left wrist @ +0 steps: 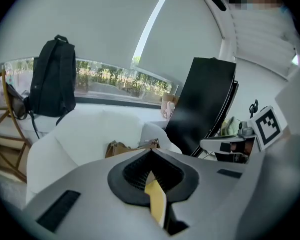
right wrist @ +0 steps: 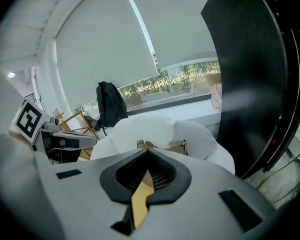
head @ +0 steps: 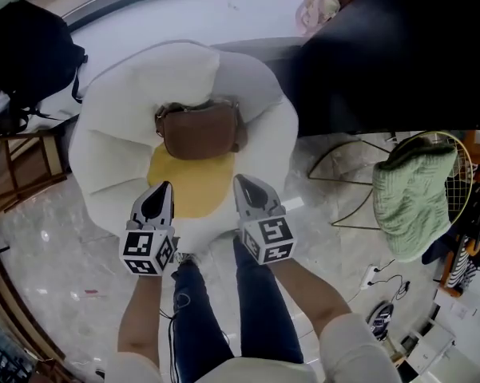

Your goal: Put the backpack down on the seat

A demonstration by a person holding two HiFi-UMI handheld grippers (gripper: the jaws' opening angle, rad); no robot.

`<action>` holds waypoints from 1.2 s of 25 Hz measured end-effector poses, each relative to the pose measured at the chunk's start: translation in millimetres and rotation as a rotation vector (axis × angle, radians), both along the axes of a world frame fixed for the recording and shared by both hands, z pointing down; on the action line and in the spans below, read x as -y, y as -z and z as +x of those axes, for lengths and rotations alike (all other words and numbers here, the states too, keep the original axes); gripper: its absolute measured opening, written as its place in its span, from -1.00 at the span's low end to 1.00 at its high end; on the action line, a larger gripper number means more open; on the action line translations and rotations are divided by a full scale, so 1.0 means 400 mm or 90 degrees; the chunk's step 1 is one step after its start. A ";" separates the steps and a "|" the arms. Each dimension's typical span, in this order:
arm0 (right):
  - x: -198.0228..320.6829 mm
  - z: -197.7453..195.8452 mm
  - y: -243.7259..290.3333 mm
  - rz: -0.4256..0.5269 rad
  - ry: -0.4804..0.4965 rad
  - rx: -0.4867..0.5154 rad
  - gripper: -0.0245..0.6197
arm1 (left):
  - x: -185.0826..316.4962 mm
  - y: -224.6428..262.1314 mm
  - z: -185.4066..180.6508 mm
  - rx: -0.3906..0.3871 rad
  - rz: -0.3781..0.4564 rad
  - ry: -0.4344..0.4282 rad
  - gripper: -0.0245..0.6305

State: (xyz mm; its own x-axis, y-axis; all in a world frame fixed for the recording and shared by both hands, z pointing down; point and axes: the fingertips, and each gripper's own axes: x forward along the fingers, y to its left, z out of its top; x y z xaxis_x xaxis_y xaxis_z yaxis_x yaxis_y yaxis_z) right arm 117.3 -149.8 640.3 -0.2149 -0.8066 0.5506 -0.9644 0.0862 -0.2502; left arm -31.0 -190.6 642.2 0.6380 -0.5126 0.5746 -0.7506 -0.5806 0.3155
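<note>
Backpack sits at the seat's back edge; left hand-held gripper and right hand-held gripper are pressed together, empty. Placement looks done; next, withdraw.

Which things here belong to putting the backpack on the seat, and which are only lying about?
For the job: brown bag, lying on the yellow seat of the white chair; left gripper and right gripper, both shut and empty.
Lying about: black backpack by the window; green cloth on the wire chair.
</note>
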 end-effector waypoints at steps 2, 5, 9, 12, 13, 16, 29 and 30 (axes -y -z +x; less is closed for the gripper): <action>-0.005 -0.004 0.040 0.007 0.002 -0.001 -0.83 | -0.010 0.040 -0.005 0.002 0.007 -0.006 -0.83; -0.013 -0.008 0.106 0.018 0.004 0.000 -0.83 | -0.025 0.109 -0.006 0.002 0.020 -0.013 -0.83; -0.034 -0.012 0.191 0.027 -0.003 0.006 -0.83 | -0.050 0.208 0.003 -0.015 0.033 -0.018 -0.83; -0.056 -0.028 0.261 0.036 -0.001 0.008 -0.83 | -0.071 0.284 0.008 -0.028 0.044 -0.030 -0.83; -0.064 -0.036 0.284 0.040 0.003 0.009 -0.83 | -0.078 0.308 0.008 -0.030 0.047 -0.033 -0.83; -0.092 -0.058 0.344 0.046 0.013 0.013 -0.83 | -0.101 0.374 0.008 -0.036 0.051 -0.042 -0.83; -0.180 -0.086 0.566 0.077 0.023 -0.009 -0.83 | -0.202 0.566 -0.020 -0.033 0.062 -0.065 -0.83; -0.185 -0.086 0.583 0.082 0.019 -0.009 -0.83 | -0.210 0.580 -0.026 -0.032 0.066 -0.065 -0.83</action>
